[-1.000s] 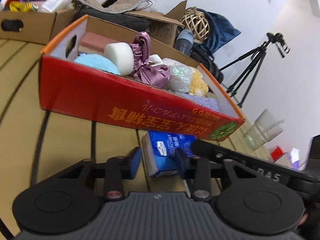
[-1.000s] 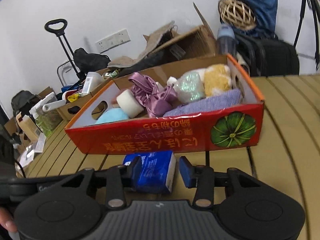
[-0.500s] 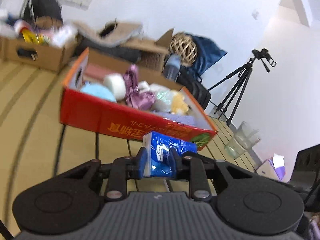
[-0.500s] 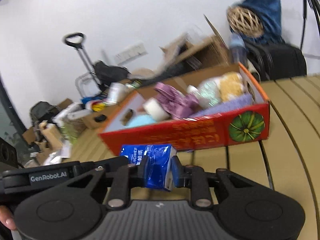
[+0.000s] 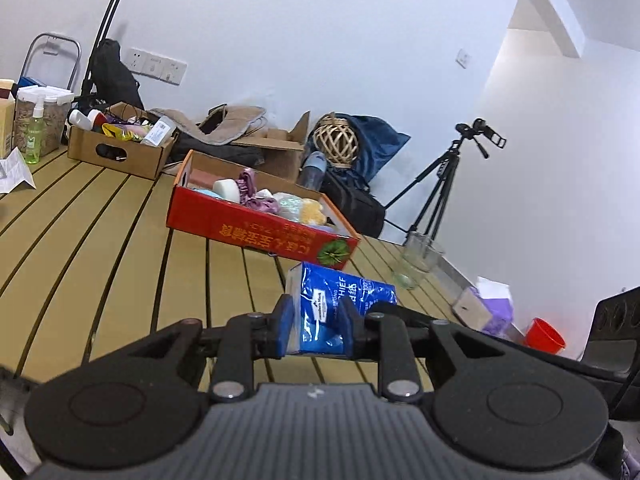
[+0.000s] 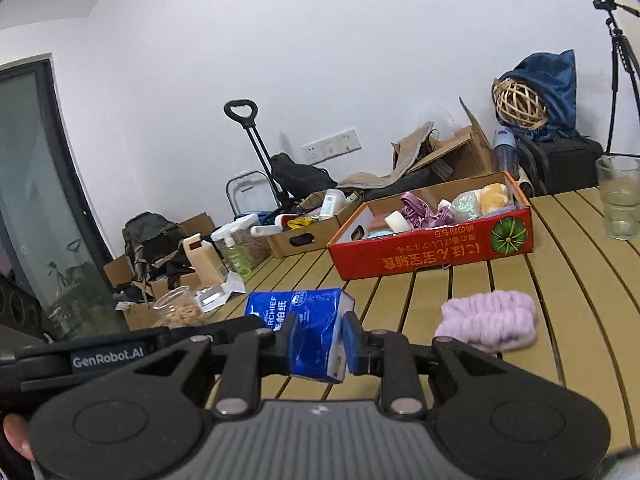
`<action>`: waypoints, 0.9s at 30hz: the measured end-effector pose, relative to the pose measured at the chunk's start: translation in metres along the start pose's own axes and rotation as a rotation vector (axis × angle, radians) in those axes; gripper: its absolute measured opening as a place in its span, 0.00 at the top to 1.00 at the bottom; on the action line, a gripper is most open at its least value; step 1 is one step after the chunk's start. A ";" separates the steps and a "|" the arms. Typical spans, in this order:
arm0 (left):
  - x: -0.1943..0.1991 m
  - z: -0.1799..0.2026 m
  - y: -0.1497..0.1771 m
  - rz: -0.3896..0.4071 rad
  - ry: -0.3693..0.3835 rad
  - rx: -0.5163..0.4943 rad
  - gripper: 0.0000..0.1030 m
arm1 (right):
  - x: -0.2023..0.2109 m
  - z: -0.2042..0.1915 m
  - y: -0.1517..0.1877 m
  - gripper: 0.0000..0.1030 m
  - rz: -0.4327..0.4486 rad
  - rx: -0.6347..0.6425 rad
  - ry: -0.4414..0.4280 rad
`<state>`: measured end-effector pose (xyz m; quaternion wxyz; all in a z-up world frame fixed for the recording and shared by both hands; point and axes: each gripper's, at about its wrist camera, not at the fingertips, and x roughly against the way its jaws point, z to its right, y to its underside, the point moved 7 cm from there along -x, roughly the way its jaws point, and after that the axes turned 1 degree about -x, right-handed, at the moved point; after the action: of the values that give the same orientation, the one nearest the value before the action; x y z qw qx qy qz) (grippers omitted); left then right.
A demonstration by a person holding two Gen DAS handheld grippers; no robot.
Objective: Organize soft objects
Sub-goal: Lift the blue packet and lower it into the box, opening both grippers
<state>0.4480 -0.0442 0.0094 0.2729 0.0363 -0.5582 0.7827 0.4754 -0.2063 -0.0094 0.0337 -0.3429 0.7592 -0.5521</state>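
A blue tissue pack [image 5: 334, 308] is held above the slatted table, pinched at one end by my left gripper [image 5: 318, 322] and at the other end by my right gripper [image 6: 318, 342]; the pack also shows in the right wrist view [image 6: 304, 324]. A red cardboard box [image 5: 256, 228] with several soft things in it stands farther back; it also shows in the right wrist view [image 6: 436, 246]. A lilac fluffy headband [image 6: 490, 320] lies on the table to the right of my right gripper.
A brown cardboard box [image 5: 116, 148] with bottles stands at the back left. Stacked glasses [image 5: 416, 262] stand near the table's right edge; they also show in the right wrist view [image 6: 620, 202]. A tripod [image 5: 444, 184] and bags stand behind the table.
Both grippers closed on the tissue pack, lifted it off the table and drew it back away from the red box.
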 end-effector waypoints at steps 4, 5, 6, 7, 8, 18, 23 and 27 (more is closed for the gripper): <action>0.027 0.016 0.004 0.042 0.017 -0.026 0.76 | 0.031 -0.014 0.005 0.78 0.026 0.019 0.004; 0.032 0.020 0.005 0.050 0.024 -0.031 0.76 | 0.038 -0.018 0.005 0.78 0.034 0.026 0.008; 0.036 0.022 0.005 0.056 0.031 -0.034 0.76 | 0.045 -0.021 0.005 0.78 0.045 0.033 0.009; 0.040 0.024 0.005 0.062 0.036 -0.036 0.76 | 0.051 -0.024 0.005 0.78 0.054 0.037 0.010; 0.043 0.026 0.005 0.066 0.042 -0.039 0.76 | 0.056 -0.026 0.005 0.78 0.060 0.042 0.011; 0.022 0.022 -0.016 0.082 0.040 -0.067 0.76 | 0.038 -0.022 -0.014 0.78 0.071 0.052 0.029; -0.028 0.018 -0.067 0.098 0.034 -0.116 0.76 | -0.003 -0.009 -0.067 0.78 0.082 0.092 0.045; -0.089 0.007 -0.114 0.062 0.036 -0.127 0.76 | -0.052 0.014 -0.120 0.78 0.071 0.083 0.058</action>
<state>0.5750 -0.0589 0.0768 0.2602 -0.0127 -0.6025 0.7544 0.5793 -0.2073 0.0713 0.0455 -0.2977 0.7481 -0.5914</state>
